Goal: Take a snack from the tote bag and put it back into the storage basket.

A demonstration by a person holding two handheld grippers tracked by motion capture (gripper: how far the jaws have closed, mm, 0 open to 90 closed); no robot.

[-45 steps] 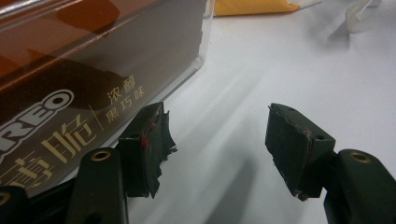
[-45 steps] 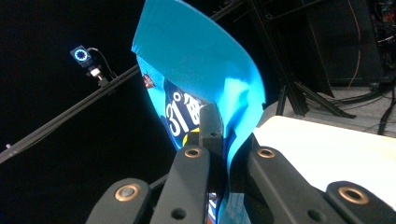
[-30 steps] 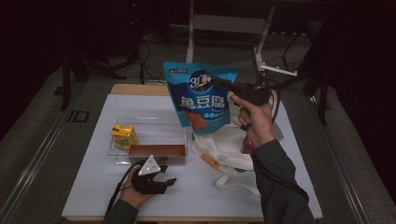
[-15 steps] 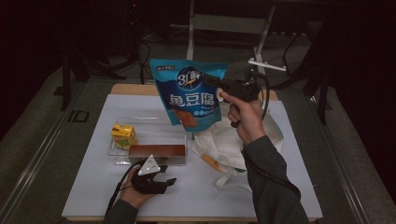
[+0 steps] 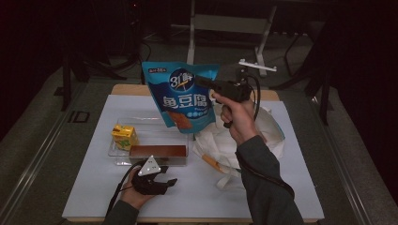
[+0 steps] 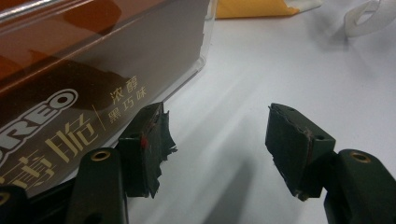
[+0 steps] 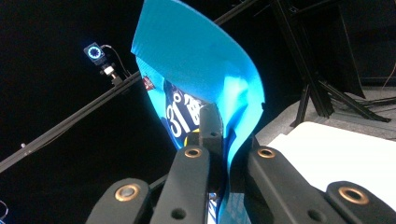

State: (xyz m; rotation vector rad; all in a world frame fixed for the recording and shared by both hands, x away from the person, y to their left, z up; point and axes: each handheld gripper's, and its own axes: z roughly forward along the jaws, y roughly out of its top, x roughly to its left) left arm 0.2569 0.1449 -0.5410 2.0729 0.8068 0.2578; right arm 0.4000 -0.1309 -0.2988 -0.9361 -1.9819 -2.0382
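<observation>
Blue snack bag (image 5: 182,96) hangs in the air above the clear tray (image 5: 150,140), pinched at its upper edge by the right gripper (image 5: 201,80). From the left: a yellow carton (image 5: 124,136), a brown box (image 5: 158,151), then the white cloth bag (image 5: 225,140). The left gripper (image 5: 162,182) rests on the table (image 5: 94,187), jaws spread and holding nothing.

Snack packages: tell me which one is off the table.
The blue fish-tofu pouch, clamped in the right gripper and held in the air. The yellow carton and brown Oreo box sit in the clear tray.
</observation>
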